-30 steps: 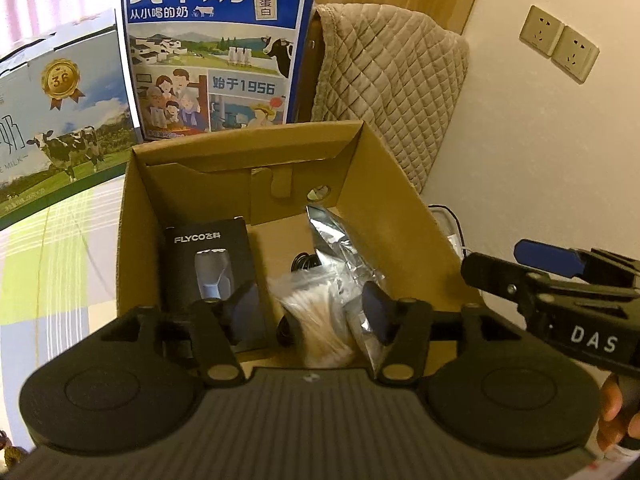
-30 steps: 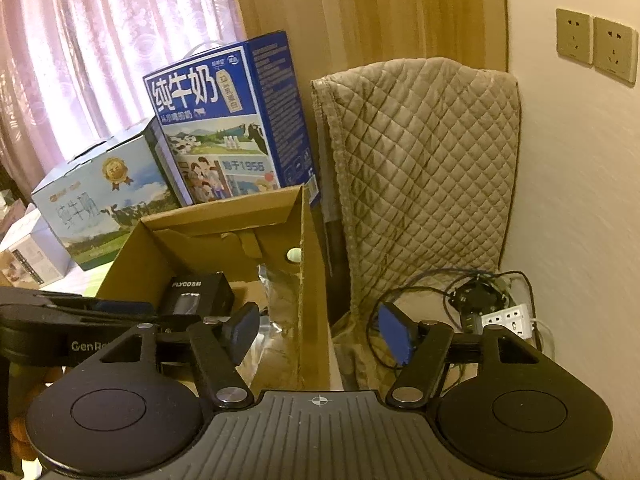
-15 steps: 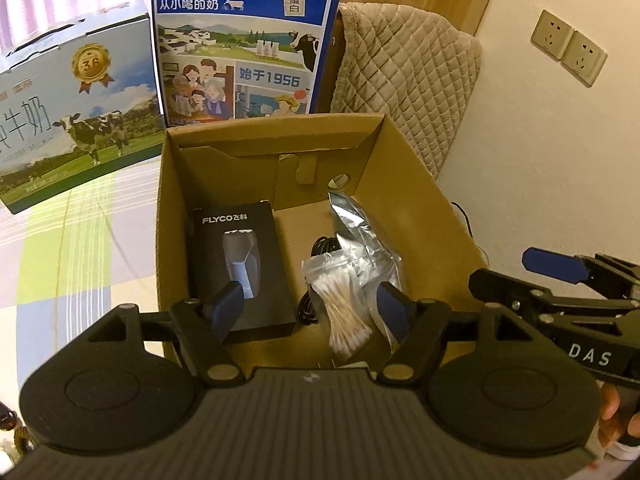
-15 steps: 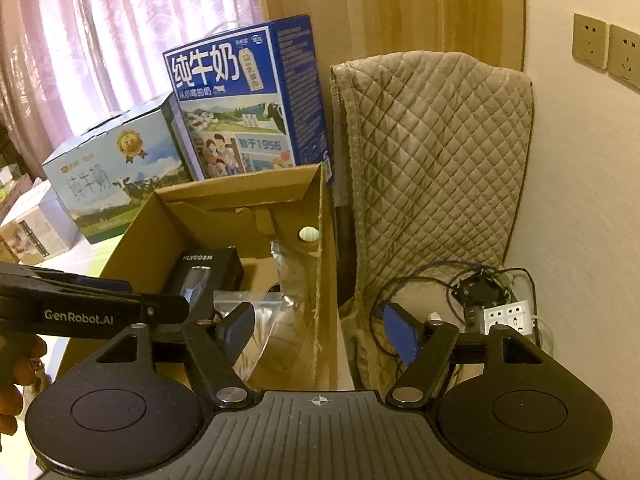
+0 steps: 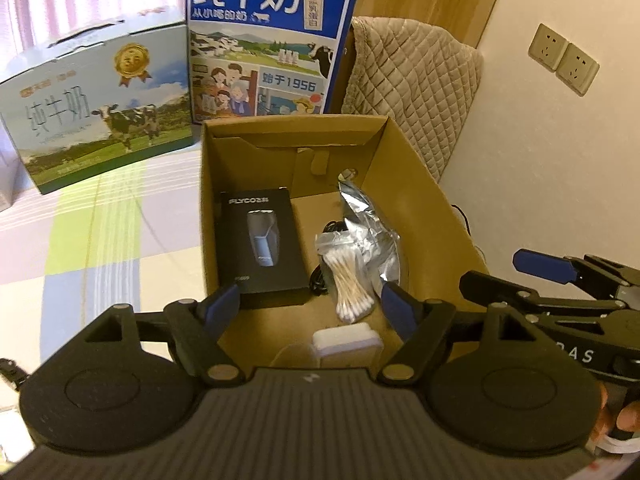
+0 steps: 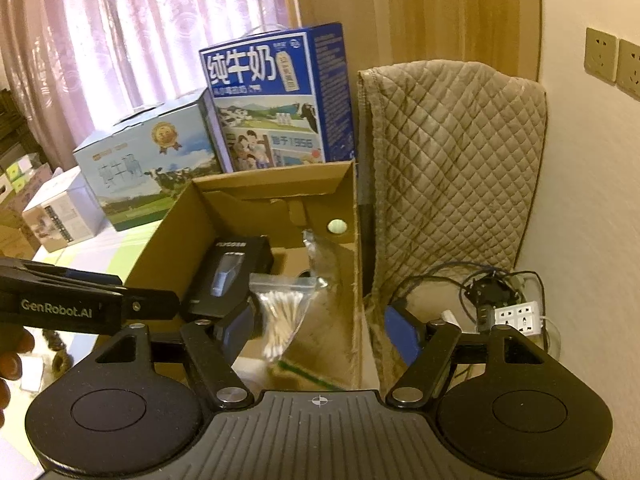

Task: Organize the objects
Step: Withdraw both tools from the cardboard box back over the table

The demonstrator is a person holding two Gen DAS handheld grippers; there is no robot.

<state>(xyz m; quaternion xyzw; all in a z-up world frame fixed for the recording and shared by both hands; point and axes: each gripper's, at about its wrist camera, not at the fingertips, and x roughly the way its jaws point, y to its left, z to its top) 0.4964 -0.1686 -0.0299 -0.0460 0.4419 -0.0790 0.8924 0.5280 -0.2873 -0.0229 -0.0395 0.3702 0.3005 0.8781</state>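
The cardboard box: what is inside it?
Inside the cardboard box: a black shaver box, a bag of cotton swabs, a silver foil pouch, a white item. A black cable is mostly covered.

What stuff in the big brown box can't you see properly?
- Black cable: left wrist view, mostly hidden behind the clear bag of cotton swabs and the black shaver box.
- Small white block: left wrist view, near end covered by the gripper body; what it is stays unclear.
- Crinkled silver foil pouch: contents hidden.
- Green-striped thing: right wrist view, blurred.
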